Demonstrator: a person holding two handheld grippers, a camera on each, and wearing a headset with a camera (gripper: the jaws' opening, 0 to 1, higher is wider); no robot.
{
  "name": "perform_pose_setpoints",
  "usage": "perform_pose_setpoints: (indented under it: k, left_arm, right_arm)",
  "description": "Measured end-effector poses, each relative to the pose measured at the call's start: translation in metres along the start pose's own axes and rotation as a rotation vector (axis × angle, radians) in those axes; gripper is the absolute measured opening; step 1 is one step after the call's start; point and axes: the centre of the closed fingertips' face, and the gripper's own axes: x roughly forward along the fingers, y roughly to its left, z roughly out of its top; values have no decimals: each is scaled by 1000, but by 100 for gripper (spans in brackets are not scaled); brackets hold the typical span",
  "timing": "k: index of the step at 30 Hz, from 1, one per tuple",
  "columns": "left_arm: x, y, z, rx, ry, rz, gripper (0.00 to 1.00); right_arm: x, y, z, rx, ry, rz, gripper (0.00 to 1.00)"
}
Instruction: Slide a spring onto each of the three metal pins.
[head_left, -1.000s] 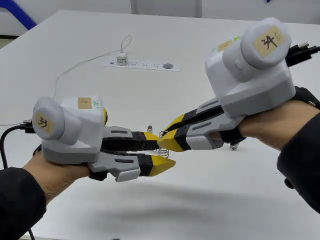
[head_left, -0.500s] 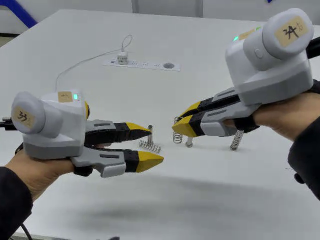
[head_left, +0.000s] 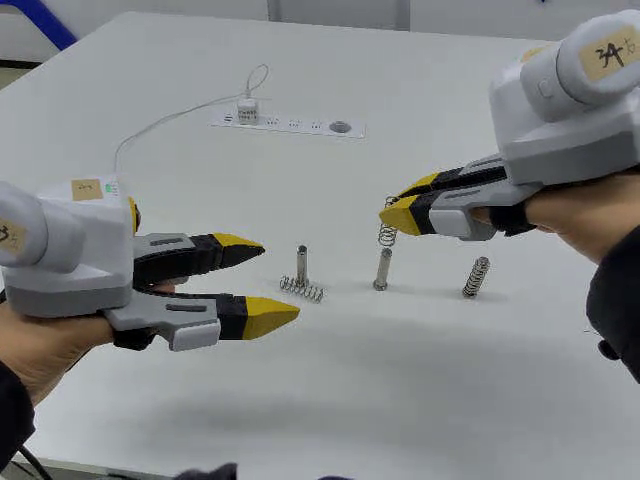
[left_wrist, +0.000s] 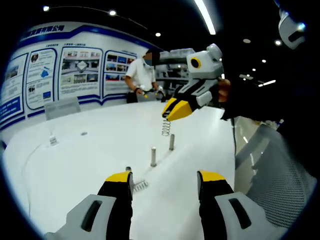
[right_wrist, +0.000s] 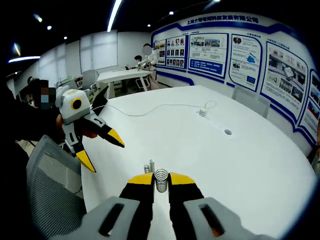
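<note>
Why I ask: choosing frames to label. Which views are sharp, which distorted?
Head view: sharp, evenly lit, soft shadow below the left gripper. Left gripper view: fisheye curves the table, ceiling lights glare. Right gripper view: same bending, held spring crisp.

Both units: pale grey/white plastic housings w/ a round cap at the rear. Left tongs (head_left: 279, 278): grey base, black mid-section, yellow pointed tips. Right tongs (head_left: 388, 213): same grey-black-yellow scheme. Right cap label (head_left: 610, 48): tan paper, black handwritten chars, approx. "34". Left cap label (head_left: 8, 238): also tan, cut off at the frame edge, illegible. Extra tan sticker (head_left: 87, 189) on top of left housing. Right sleeve (head_left: 617, 300) dark, long; left sleeve (head_left: 8, 425) dark too.
</note>
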Motion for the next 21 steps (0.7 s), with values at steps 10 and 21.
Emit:
perform_pose_setpoints:
  k: [10, 21]
  left_arm:
    - [-5, 3, -4, -25, -4, 32, 61]
    - [0, -3, -4, -37, -8, 26, 64]
  right_arm:
    - [18, -19, -14, 31, 15, -52, 12]
    - [32, -26, -31, 62, 33, -56, 12]
